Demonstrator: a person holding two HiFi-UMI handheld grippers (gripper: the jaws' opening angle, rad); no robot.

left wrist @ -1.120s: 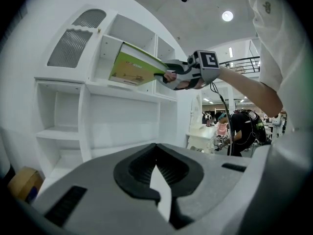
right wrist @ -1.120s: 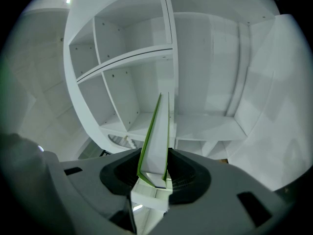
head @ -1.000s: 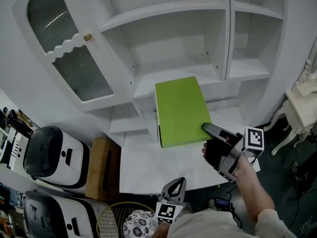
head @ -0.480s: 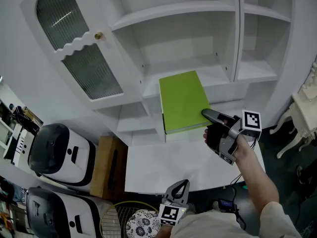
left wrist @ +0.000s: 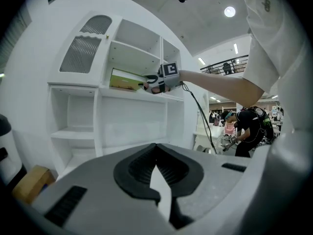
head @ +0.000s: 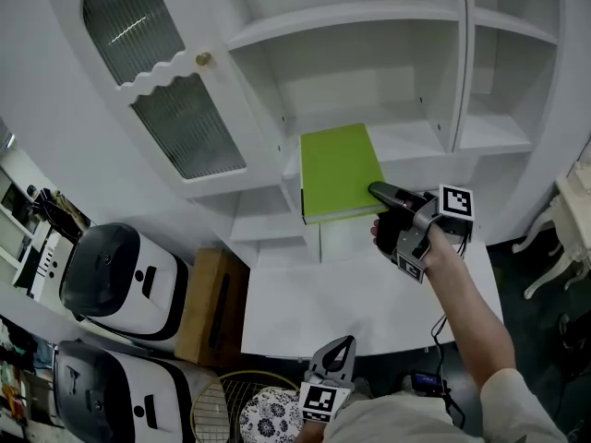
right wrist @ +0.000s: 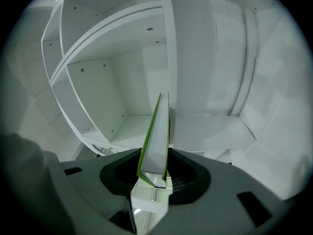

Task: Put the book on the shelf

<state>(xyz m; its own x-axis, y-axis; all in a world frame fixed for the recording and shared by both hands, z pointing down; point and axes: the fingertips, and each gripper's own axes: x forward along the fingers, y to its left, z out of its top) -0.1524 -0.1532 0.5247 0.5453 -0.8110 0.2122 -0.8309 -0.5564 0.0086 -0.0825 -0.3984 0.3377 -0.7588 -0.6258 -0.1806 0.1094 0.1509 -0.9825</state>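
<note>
Book (head: 338, 172) in bright green lies flat and level, its far part inside the wide bay of the white shelf unit (head: 434, 81), its near end sticking out past the shelf's front edge over the white counter (head: 351, 307). That bay sits just right of the open glazed door (head: 157, 90) with its brass knob (head: 202, 60), under the next shelf board up. Whether the book's underside already rests on the board cannot be told.

The right hand-held gripper (head: 386, 197) is clenched on the book's near right corner. Its own view shows the white page edge and green cover standing wedged between the two dark pads, with the bay's back wall beyond. Its marker cube (head: 454, 202) faces up, and the bare forearm (head: 462, 312) reaches in from the lower right.

The left hand-held gripper (head: 336, 351) hangs low at the bottom edge, well apart from the book, its jaws drawn together at the tips with nothing between them. Its view looks up at the unit from below and shows the book lying along the shelf with the right hand-held gripper at its end.

Left of the unit stand two white-and-black appliances (head: 115, 280) and a wooden box (head: 211, 307).
</note>
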